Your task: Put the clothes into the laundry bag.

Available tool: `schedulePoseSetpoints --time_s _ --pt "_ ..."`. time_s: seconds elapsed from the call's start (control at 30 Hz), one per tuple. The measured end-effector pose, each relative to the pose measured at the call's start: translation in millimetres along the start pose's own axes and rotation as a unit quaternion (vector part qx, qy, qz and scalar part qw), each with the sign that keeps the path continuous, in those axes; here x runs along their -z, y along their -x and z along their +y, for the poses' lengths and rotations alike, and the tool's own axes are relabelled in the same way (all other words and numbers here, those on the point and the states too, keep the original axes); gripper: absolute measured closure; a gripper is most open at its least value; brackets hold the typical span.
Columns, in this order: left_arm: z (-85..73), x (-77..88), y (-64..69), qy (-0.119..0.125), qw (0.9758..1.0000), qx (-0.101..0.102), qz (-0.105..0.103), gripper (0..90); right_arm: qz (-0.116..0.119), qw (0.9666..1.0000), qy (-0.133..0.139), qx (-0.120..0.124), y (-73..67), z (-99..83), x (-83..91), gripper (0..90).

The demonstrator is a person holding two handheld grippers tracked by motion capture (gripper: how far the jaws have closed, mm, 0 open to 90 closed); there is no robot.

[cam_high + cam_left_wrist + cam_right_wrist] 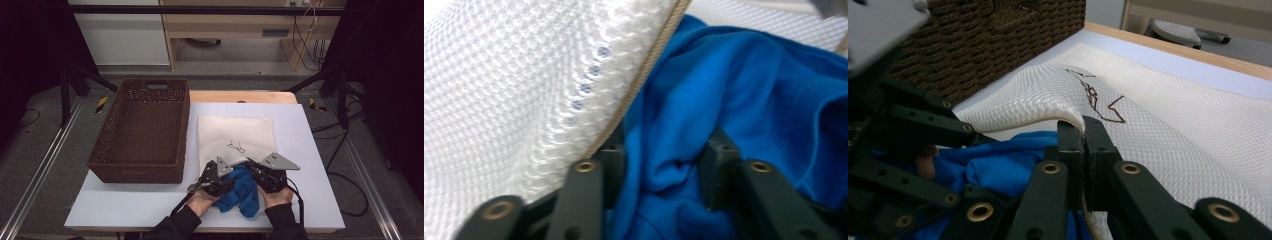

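Just in front of the white mesh bag (236,136), at the near edge of the table (320,200) and to the right of the brown woven basket (141,131), a crumpled blue cloth (242,192) lay half under the bag's lifted near rim, between the two hand-held grippers. The right gripper (1083,135) had its jaws pressed together on that rim, holding the bag's mouth raised above the cloth. The left gripper (664,160) stood partly open, its jaws straddling a fold of the blue cloth without pinching it, the bag's tan-edged rim just beside its left fingertip (611,155).
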State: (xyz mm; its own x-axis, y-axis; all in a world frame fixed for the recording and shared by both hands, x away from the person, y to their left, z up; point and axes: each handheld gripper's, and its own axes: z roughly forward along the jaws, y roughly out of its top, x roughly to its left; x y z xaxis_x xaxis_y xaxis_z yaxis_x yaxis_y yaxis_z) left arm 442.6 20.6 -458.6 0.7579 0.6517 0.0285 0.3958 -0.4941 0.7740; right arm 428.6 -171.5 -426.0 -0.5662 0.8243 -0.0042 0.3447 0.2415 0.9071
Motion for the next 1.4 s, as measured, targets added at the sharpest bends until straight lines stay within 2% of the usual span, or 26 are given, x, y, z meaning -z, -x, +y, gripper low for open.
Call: schedulePoseSetpoints --time_s 0.07,0.1,0.17,0.27,0.33,0.4,0.47,0.53,0.63,0.73,0.8,0.87,1.0,1.13,1.2,1.27,1.37,1.4 --pt "0.9 8.7 1.1 0.011 0.9998 -0.003 -0.017 46.3 0.000 1.0000 -0.002 -0.002 0.6 -0.5 -0.3 88.2" --pt "1.4 11.5 1.8 0.014 0.9997 -0.004 -0.018 43.0 -0.001 1.0000 -0.001 -0.002 0.9 -0.7 -0.2 88.2" --pt "3.1 27.1 3.6 0.027 0.9992 -0.012 -0.027 39.0 -0.003 1.0000 0.000 -0.004 1.5 -0.9 0.4 88.2" --pt "2.6 48.8 5.0 0.039 0.9984 -0.033 -0.024 34.6 -0.004 1.0000 0.000 -0.005 3.0 -1.3 1.7 88.1" --pt "-1.7 58.8 3.0 0.034 0.9984 -0.041 -0.022 33.2 -0.004 1.0000 -0.002 -0.006 3.3 -2.0 2.2 88.2" --pt "-10.2 62.5 -0.2 0.024 0.9987 -0.038 -0.023 33.3 -0.004 1.0000 -0.003 -0.008 3.7 -3.0 2.6 88.1" --pt "-19.0 59.0 -2.7 0.014 0.9990 -0.034 -0.026 34.5 -0.004 1.0000 -0.004 -0.007 4.2 -3.6 2.6 88.1" --pt "-24.2 50.5 -3.2 -0.014 0.9989 -0.041 -0.017 35.2 -0.003 0.9999 -0.007 -0.008 3.9 -3.9 1.9 88.1" --pt "-31.2 38.7 -5.3 -0.036 0.9985 -0.035 -0.021 44.0 -0.001 0.9999 -0.011 -0.003 3.1 -4.7 1.1 88.1" --pt "-32.6 34.4 -5.3 -0.041 0.9982 -0.029 -0.031 61.5 0.001 0.9999 -0.017 -0.001 2.9 -5.4 -0.8 88.1" --pt "-31.1 32.8 -2.5 -0.043 0.9981 -0.029 -0.032 78.3 0.001 0.9998 -0.018 -0.002 2.4 -5.5 -1.9 88.1" --pt "-29.0 32.0 0.0 -0.038 0.9984 -0.024 -0.035 85.6 0.000 0.9999 -0.016 -0.002 2.8 -5.4 -1.8 88.2" --pt "-22.8 29.3 6.5 -0.015 0.9988 -0.012 -0.045 86.9 0.001 0.9999 -0.015 -0.006 3.2 -5.3 -2.1 88.2" --pt "-8.8 17.6 14.7 0.001 0.9993 -0.015 -0.036 87.2 0.004 0.9999 -0.016 -0.004 1.2 -4.7 -4.1 88.2" --pt "-2.8 9.7 14.5 0.006 0.9994 -0.007 -0.033 87.2 0.004 0.9999 -0.013 -0.003 1.0 -4.4 -4.1 88.2" --pt "2.5 0.1 13.2 0.015 0.9997 -0.005 -0.018 87.1 0.003 0.9999 -0.012 -0.007 1.4 -4.2 -3.7 88.2" --pt "4.4 -15.3 8.4 0.021 0.9995 -0.019 0.015 86.9 0.003 0.9999 -0.010 -0.009 2.9 -4.4 -3.1 88.2" --pt "3.2 -19.8 5.8 0.020 0.9996 -0.015 0.012 86.9 0.003 0.9999 -0.009 -0.009 3.5 -4.7 -3.1 88.2"
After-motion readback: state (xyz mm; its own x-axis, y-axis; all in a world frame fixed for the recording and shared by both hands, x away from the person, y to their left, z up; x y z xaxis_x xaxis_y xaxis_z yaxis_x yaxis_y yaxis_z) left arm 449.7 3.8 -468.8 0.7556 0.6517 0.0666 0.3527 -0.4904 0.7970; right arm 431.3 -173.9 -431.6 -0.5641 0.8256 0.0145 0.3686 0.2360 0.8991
